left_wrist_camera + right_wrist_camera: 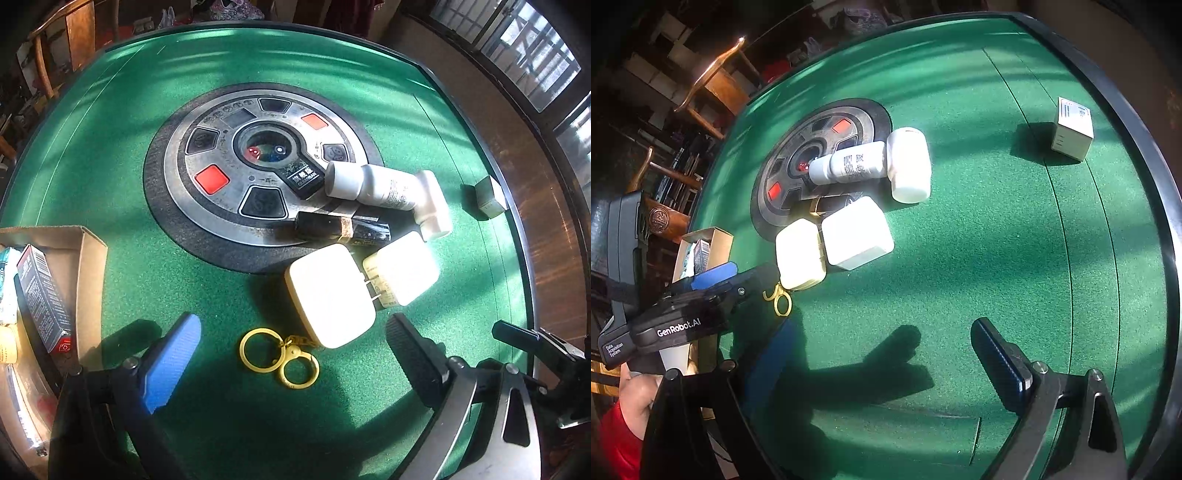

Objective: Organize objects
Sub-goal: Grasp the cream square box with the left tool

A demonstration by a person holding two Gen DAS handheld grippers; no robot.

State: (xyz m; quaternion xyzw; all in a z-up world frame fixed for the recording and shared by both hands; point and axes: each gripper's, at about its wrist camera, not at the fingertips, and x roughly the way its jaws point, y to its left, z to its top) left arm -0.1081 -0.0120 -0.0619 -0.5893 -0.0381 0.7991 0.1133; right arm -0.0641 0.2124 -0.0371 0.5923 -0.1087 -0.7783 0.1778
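Partly glare-washed white chargers (328,295), black tube (341,225) half hidden, cardboard box (92,266) cropped

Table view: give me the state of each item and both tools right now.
Left tool: open, empty, over the keyring.
Right tool: open, empty.
Yellow keyring: flat on the felt.
Two white chargers: side by side, touching.
White bottles: lying down.
Small box: upright, apart.
Cardboard box: open, partly filled.
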